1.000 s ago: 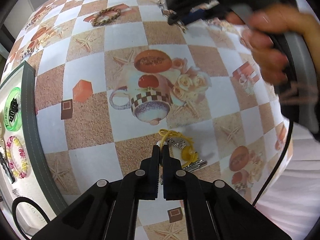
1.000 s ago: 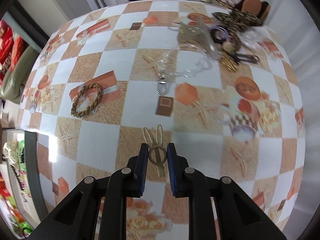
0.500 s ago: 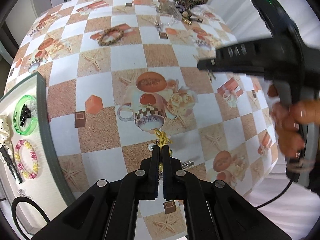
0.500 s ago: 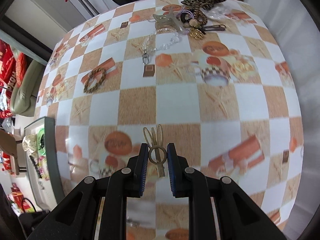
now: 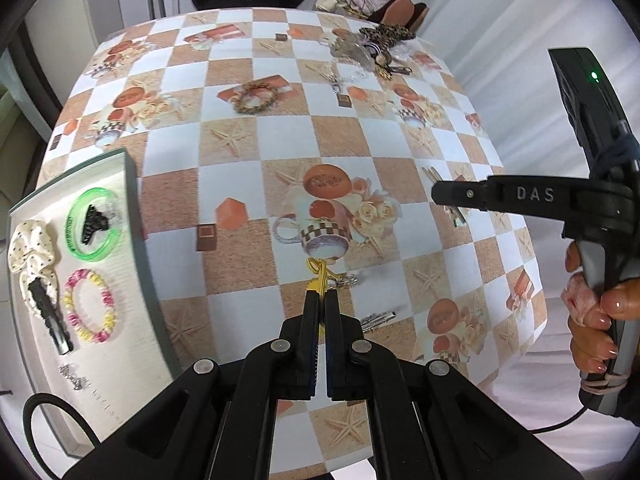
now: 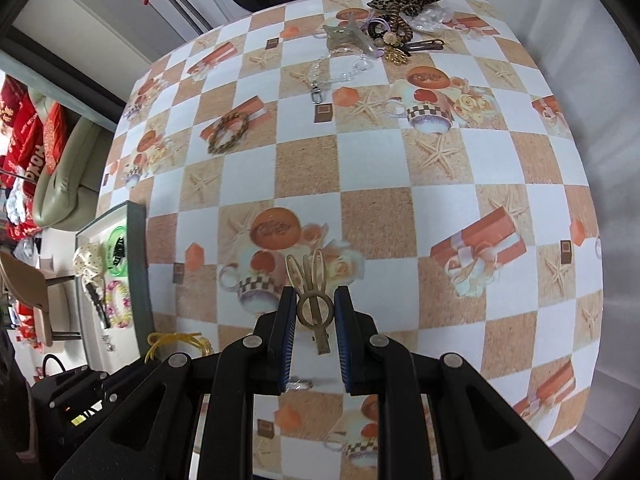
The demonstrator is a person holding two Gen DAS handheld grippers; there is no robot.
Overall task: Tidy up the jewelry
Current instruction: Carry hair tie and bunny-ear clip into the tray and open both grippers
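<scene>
My left gripper (image 5: 320, 294) is shut on a yellow cord bracelet (image 5: 318, 270) and holds it above the checked tablecloth; the cord also shows in the right wrist view (image 6: 176, 342). My right gripper (image 6: 316, 300) is shut on a gold bunny-ear hair clip (image 6: 314, 292), held above the table. The right gripper also shows at the right of the left wrist view (image 5: 440, 194). A white tray with a grey rim (image 5: 136, 216) sits at the left with a green bangle (image 5: 94, 224), a beaded bracelet (image 5: 90, 306) and a dotted scrunchie (image 5: 30, 248).
A braided bracelet (image 5: 256, 98) lies mid-table. A pile of jewelry and hair accessories (image 6: 384, 32) with a clear chain (image 6: 340, 68) sits at the far edge. A silver hair clip (image 5: 378, 318) lies near my left fingers. The table edge drops off at the right.
Both grippers have risen away from the table. The left lifted the yellow cord off the cloth, leaving the silver clip behind. The right carried the gold clip back toward the near side.
</scene>
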